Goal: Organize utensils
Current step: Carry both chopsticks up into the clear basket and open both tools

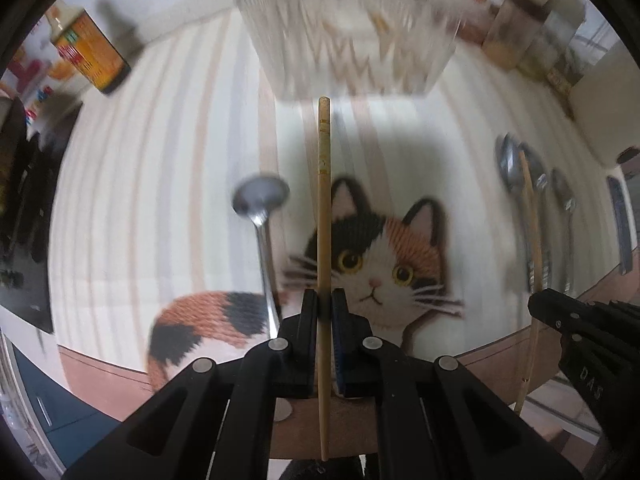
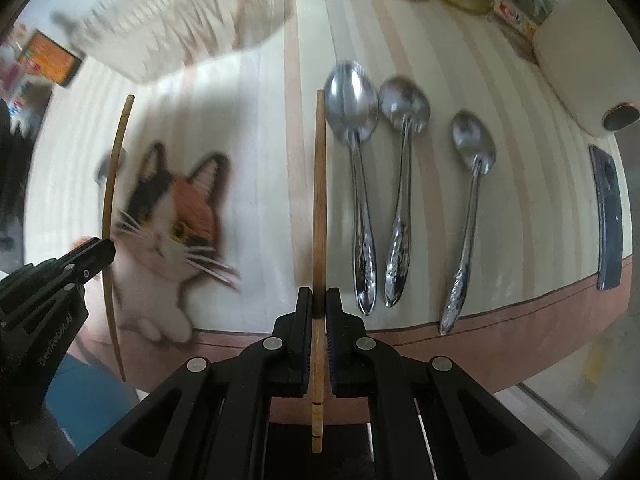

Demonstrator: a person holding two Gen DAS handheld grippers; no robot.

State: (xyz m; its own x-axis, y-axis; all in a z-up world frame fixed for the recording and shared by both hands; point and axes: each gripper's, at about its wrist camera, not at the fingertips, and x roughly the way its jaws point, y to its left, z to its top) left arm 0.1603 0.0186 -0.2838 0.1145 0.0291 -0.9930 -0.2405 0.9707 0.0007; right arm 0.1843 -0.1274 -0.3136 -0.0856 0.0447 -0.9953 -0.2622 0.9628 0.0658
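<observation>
My left gripper [image 1: 325,300] is shut on a wooden chopstick [image 1: 323,200] that points toward a clear ribbed plastic container [image 1: 344,36] at the far side. My right gripper [image 2: 319,300] is shut on a second wooden chopstick [image 2: 320,184], held above the cloth. A steel spoon [image 1: 260,208] lies on the cat-print tablecloth [image 1: 140,200] left of the left chopstick. Three steel spoons [image 2: 352,120] [image 2: 404,112] [image 2: 474,144] lie side by side right of the right chopstick. The right gripper shows at the right edge of the left wrist view [image 1: 538,308], the left gripper at the left edge of the right wrist view [image 2: 105,249].
A brown sauce bottle [image 1: 90,54] stands at the far left. Jars [image 1: 516,36] stand at the far right behind the container. A white appliance [image 2: 588,64] and a dark phone [image 2: 608,216] sit at the right. The table's front edge [image 2: 480,332] is close below the spoon handles.
</observation>
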